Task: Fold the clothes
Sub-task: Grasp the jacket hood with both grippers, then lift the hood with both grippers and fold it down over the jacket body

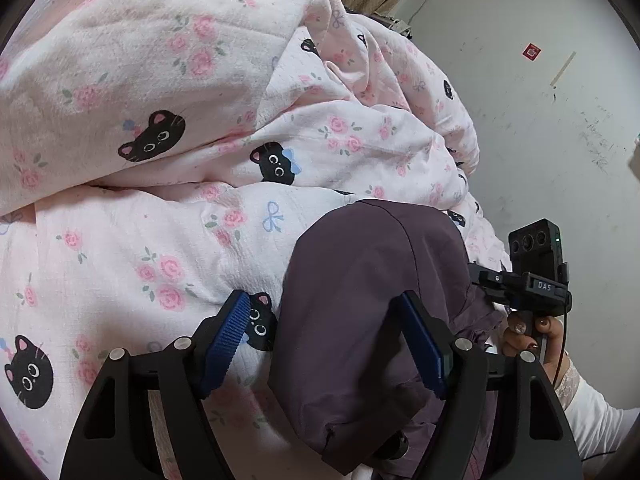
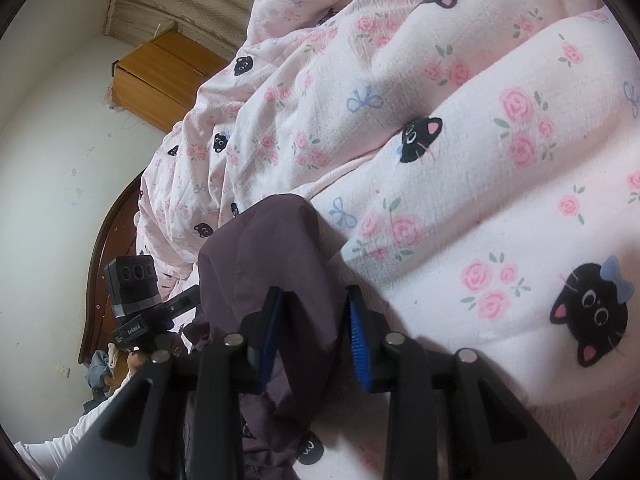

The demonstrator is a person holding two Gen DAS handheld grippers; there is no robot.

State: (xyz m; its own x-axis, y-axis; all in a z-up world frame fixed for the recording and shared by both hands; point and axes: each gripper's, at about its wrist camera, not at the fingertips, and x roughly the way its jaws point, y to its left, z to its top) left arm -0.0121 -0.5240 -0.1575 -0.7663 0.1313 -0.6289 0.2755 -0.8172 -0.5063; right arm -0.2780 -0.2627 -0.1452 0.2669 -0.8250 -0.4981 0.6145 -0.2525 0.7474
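A purple garment (image 1: 360, 280) is seen bunched on a pink quilt (image 1: 140, 240) printed with roses and black cat faces. No flat, squared-off layer is visible, so folding is judged early: nothing that reads as a finished fold, most of the work left.

Left gripper (image 1: 324, 344): jaws spread wide, blue pads apart. The garment bulges up between them and overlaps the right-hand pad, but it is not pinched. Read as open, around the cloth rather than holding it.

Right gripper (image 2: 316, 332): jaws are narrower, a fold of the purple garment (image 2: 280, 260) hangs between the blue pads. A gap is still visible beside the right-hand pad, so a firm clamp is not confirmed; whether the cloth is actually gripped cannot be told. In the left wrist view the right gripper (image 1: 532, 280) is seen just beside the garment's far edge, held by a hand (image 1: 528, 332) with painted nails.

Garment shape: a rounded hump with a seam running over it; sleeves, collar or hem cannot be identified. The lower part is hidden behind the gripper bodies.

Remaining, as judged: the garment is to be spread flat on the quilt, edges found, then folded.

Background: white scuffed wall (image 1: 540, 120), wooden cabinet (image 2: 160, 80), dark curved headboard (image 2: 104, 248).
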